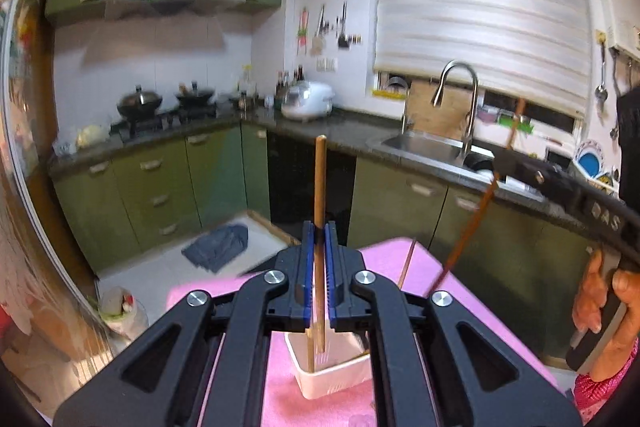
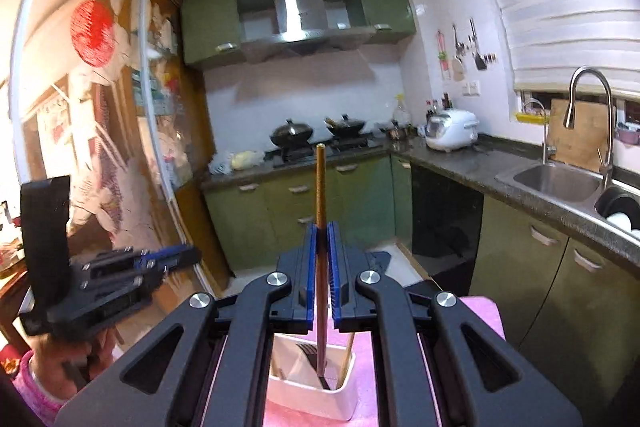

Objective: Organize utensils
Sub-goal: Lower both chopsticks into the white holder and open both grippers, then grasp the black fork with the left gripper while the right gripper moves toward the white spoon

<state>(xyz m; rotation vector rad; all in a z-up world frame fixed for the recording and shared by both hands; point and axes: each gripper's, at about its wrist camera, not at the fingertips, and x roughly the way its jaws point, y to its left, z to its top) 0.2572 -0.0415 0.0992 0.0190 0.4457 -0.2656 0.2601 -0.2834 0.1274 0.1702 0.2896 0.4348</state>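
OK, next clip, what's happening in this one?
A person stands in a green-cabinet kitchen with a hand-held gripper in each hand, sorting utensils. The left hand-held gripper is shut on a light wooden chopstick, held upright over the white plastic utensil holder on the pink tablecloth. The right hand-held gripper is shut on a darker brown chopstick, its lower end reaching down into the same holder, where a metal fork already stands.

Pink-covered tabletop [image 1: 384,255] with a white holder

A white utensil holder [image 1: 332,375] is seen standing directly on the pink covering, a fork [image 2: 306,351] and brown chopsticks upright in its compartments. One loose chopstick [image 1: 407,265] is seen lying on the pink surface farther back.
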